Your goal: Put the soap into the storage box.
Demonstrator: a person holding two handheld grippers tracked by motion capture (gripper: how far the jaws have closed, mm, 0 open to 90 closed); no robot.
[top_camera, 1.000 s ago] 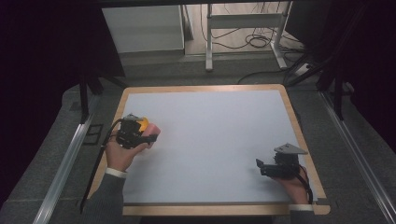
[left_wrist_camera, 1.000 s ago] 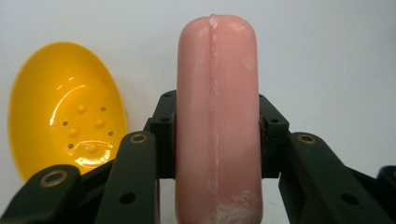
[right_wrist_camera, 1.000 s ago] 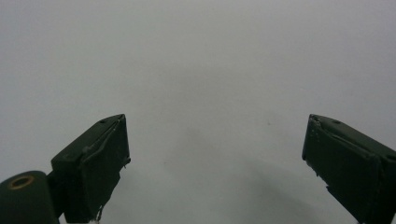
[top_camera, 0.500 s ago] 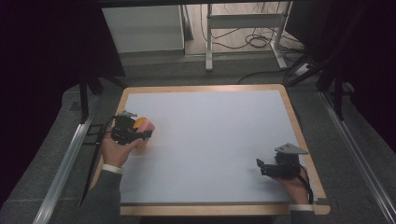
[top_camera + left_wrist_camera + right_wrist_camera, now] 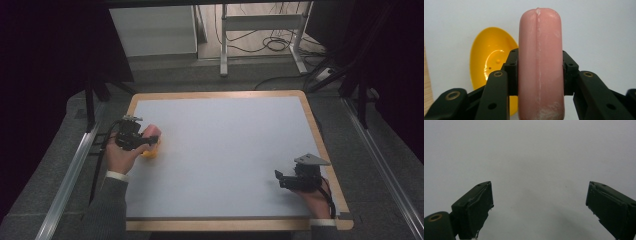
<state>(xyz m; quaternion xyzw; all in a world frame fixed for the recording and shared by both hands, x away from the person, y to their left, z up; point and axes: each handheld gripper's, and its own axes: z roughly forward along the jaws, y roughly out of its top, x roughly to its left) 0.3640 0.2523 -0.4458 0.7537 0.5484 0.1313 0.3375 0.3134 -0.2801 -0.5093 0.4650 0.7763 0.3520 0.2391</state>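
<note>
We held the pink sausage [image 5: 540,65] clamped in our left tool [image 5: 148,140], just above the yellow bowl [image 5: 489,62] near the worktop's [image 5: 225,150] left edge. Our right tool [image 5: 539,207] rested with its jaws apart, well away from the bowl.

floor: grey carpet [image 5: 45,165], cables [image 5: 272,42] at the back
furniture: wood-rimmed white counter [image 5: 235,150]; white cabinet [image 5: 152,30]; metal frame [image 5: 260,22]
light: dim, dark sides

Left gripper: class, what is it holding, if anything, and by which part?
The left gripper is shut on a pink toy sausage, gripping its two long sides around mid-length, above a yellow dish. The right gripper holds nothing.
</note>
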